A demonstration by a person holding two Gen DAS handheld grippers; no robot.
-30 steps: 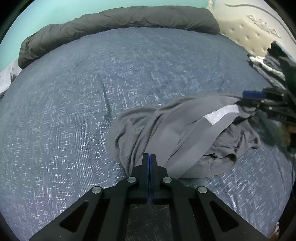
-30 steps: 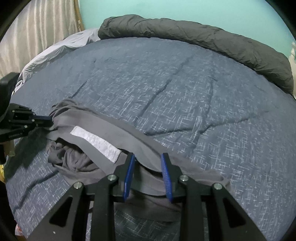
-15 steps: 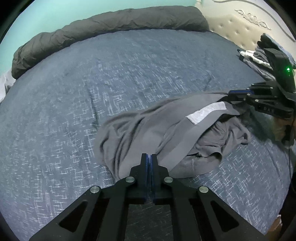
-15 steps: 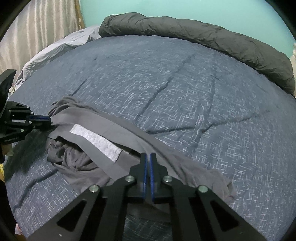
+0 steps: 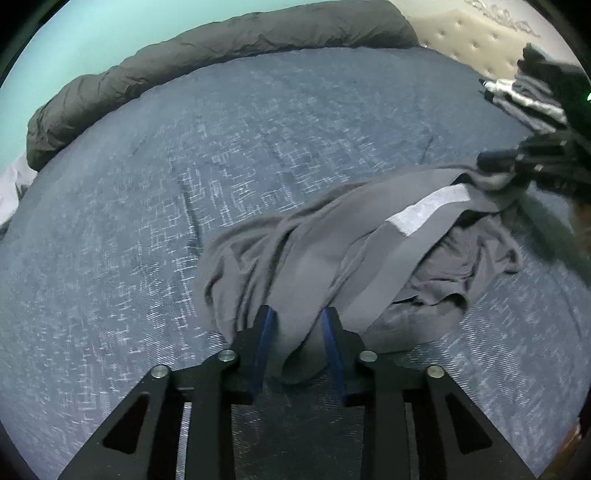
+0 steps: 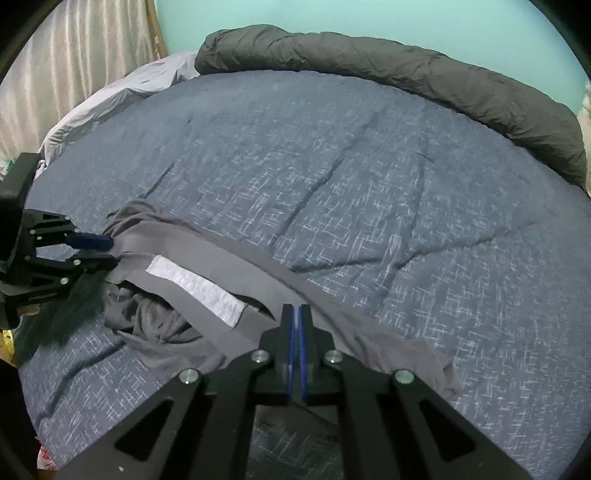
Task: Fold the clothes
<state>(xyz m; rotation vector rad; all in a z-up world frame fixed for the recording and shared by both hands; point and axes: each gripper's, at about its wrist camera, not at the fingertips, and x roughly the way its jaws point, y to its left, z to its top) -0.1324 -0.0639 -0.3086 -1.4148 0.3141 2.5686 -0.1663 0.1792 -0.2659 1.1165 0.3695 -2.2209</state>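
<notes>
A crumpled grey garment [image 5: 314, 258] with a wide waistband and a white label patch lies on the blue bedspread [image 5: 166, 203]. My left gripper [image 5: 297, 314] is at its near end. The jaws are opening, and a bunch of the cloth sags loosely between the blue pads. Far right in that view, my right gripper [image 5: 495, 162] pinches the other end. In the right wrist view my right gripper [image 6: 295, 310] is shut on the garment [image 6: 258, 280] at its waistband. My left gripper [image 6: 107, 251] shows at the left, its fingers slightly apart at the cloth's edge.
A rolled dark grey duvet [image 5: 221, 48] runs along the far side of the bed [image 6: 369, 166]. Folded clothes [image 5: 524, 96] are stacked near the padded headboard [image 5: 461, 33]. A pale sheet [image 6: 129, 88] and a curtain [image 6: 74, 74] lie beyond the bed's left corner.
My right gripper's jaws, open a second ago, have closed on the waistband. My left gripper's jaws, shut on the cloth before, have parted, and its view has rolled slightly.
</notes>
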